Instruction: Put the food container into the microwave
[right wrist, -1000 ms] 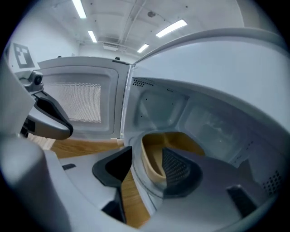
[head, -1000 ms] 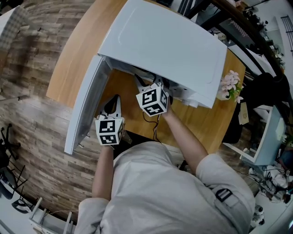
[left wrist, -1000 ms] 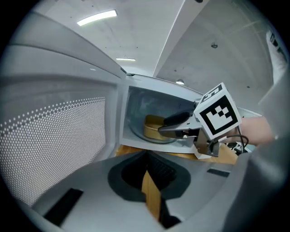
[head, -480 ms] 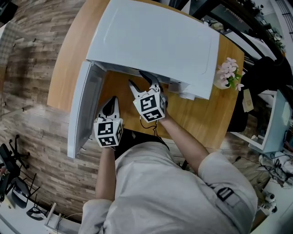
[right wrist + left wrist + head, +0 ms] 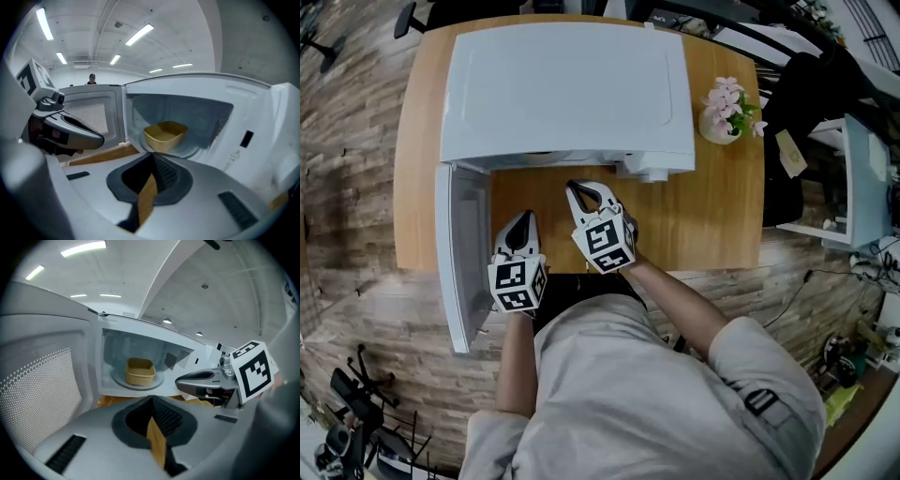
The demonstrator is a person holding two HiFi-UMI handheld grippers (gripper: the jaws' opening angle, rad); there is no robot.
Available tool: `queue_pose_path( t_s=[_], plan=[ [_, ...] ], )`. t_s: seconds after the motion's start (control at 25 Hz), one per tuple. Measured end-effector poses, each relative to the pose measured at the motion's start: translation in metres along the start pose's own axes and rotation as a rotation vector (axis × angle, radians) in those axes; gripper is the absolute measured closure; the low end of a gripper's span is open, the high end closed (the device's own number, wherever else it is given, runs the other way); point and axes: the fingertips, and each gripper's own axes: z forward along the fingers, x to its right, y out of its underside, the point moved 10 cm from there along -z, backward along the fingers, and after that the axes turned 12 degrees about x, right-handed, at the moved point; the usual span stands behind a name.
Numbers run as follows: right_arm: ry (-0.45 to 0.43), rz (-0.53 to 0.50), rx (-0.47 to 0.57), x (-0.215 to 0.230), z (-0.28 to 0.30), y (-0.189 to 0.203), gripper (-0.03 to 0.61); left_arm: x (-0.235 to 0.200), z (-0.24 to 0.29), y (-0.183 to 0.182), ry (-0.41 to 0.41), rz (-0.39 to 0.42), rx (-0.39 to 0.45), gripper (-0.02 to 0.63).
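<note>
The tan food container (image 5: 139, 371) sits on the glass turntable inside the white microwave (image 5: 567, 89), also visible in the right gripper view (image 5: 165, 134). The microwave door (image 5: 455, 253) hangs wide open to the left. My right gripper (image 5: 584, 187) is in front of the cavity opening, over the table, shut and empty. My left gripper (image 5: 523, 217) hovers beside the open door, a little nearer to me, shut with nothing in it. Each gripper shows in the other's view: the right gripper (image 5: 201, 380) and the left gripper (image 5: 70, 131).
The microwave stands on a wooden table (image 5: 694, 216). A small vase of pink flowers (image 5: 727, 108) is at the microwave's right. A white cabinet (image 5: 862, 187) stands beyond the table's right edge. A person (image 5: 91, 78) stands far back in the room.
My right gripper has drawn back out of the microwave opening toward me, leaving the container inside. The left gripper has stayed by the door. The head view has swung to look straight down.
</note>
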Motion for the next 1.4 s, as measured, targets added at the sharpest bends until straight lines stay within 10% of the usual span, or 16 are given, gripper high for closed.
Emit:
queue_pose_path(
  t_s=[0.76,1.4],
  plan=[
    [0.417,0.177,0.076,-0.038,-0.121,-0.016,0.575,0.026,-0.035,-0.031,0.293,0.076,0.068,0.601],
    [0.456,0.037,0.348,-0.004,-0.179,-0.120,0.575,0.070,-0.068,-0.121,0.280,0.156,0.328,0.601]
  ],
)
